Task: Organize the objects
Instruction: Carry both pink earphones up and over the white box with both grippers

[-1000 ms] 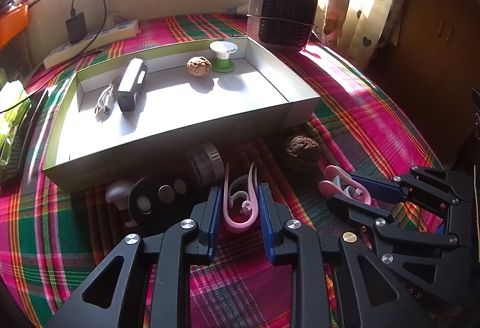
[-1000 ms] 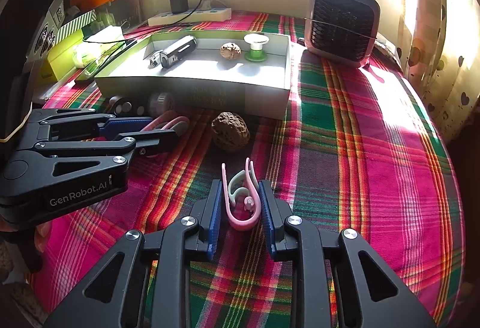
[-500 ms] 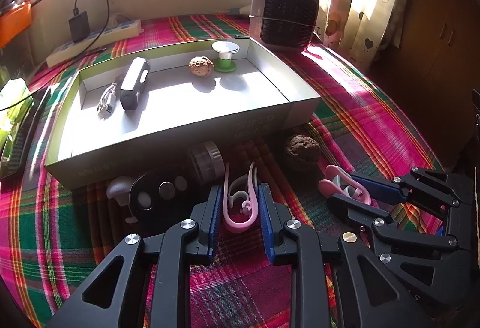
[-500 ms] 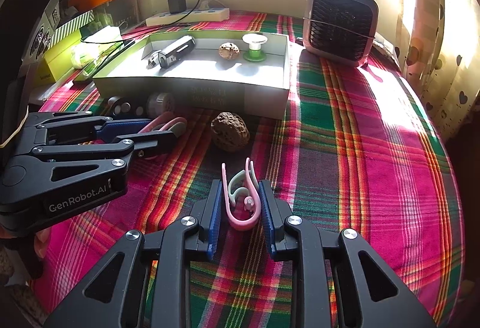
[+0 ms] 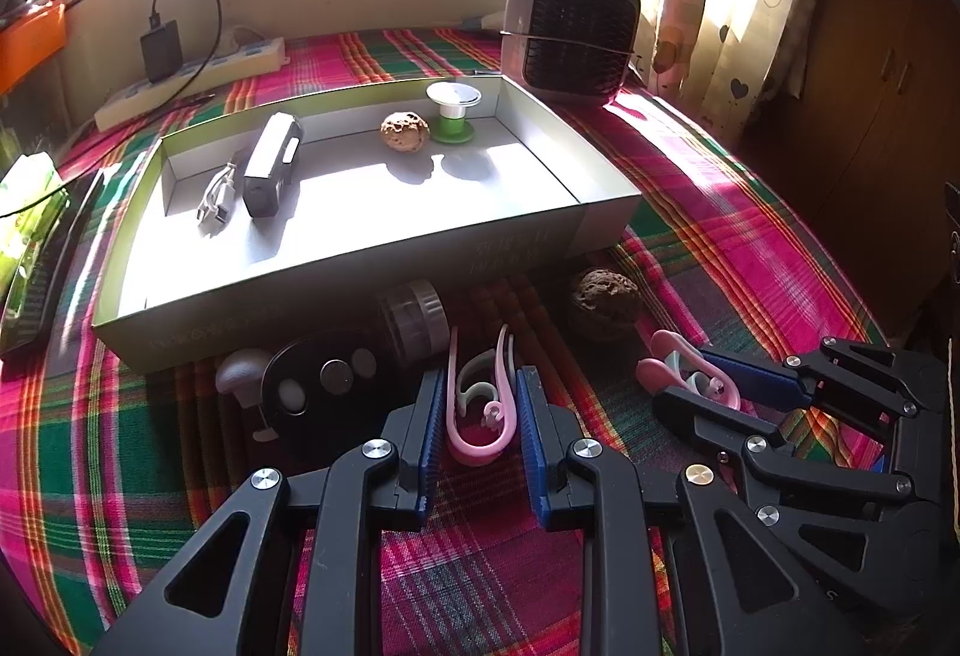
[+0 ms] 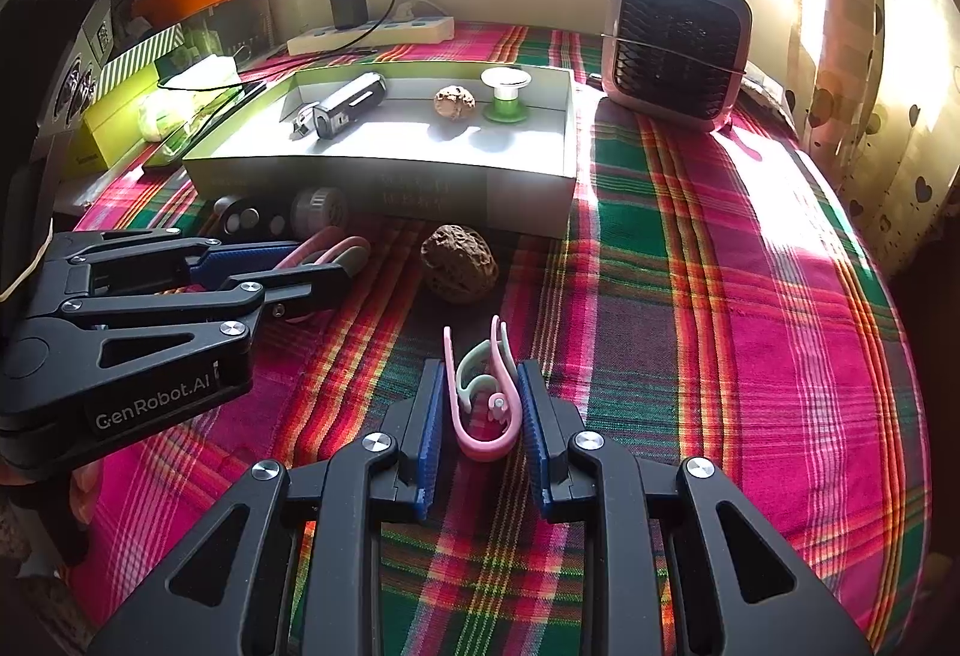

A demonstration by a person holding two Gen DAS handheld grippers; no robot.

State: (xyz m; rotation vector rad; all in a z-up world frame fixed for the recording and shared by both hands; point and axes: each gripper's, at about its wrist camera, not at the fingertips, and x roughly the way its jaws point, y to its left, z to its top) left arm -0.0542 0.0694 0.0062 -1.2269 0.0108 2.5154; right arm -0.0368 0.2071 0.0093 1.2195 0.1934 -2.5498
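My left gripper (image 5: 479,398) is shut on a pink clip (image 5: 480,416), held just above the plaid cloth in front of the shallow white box (image 5: 384,260). My right gripper (image 6: 480,398) is shut on a second pink clip (image 6: 483,410), held right of the left one. The right gripper also shows in the left wrist view (image 5: 684,386); the left gripper shows in the right wrist view (image 6: 312,260). The box holds a dark flashlight (image 5: 273,164), a white cable (image 5: 217,188), a walnut (image 5: 405,131) and a green spool (image 5: 453,113).
In front of the box lie a dark walnut (image 5: 605,302), a grey-capped jar (image 5: 414,317), a black remote (image 5: 321,383) and a white knob (image 5: 243,371). A small fan heater (image 5: 570,38) stands behind the box. A power strip (image 5: 192,77) lies at the back.
Both grippers keep their clips and have hardly moved; the left view has crept slightly towards the box.
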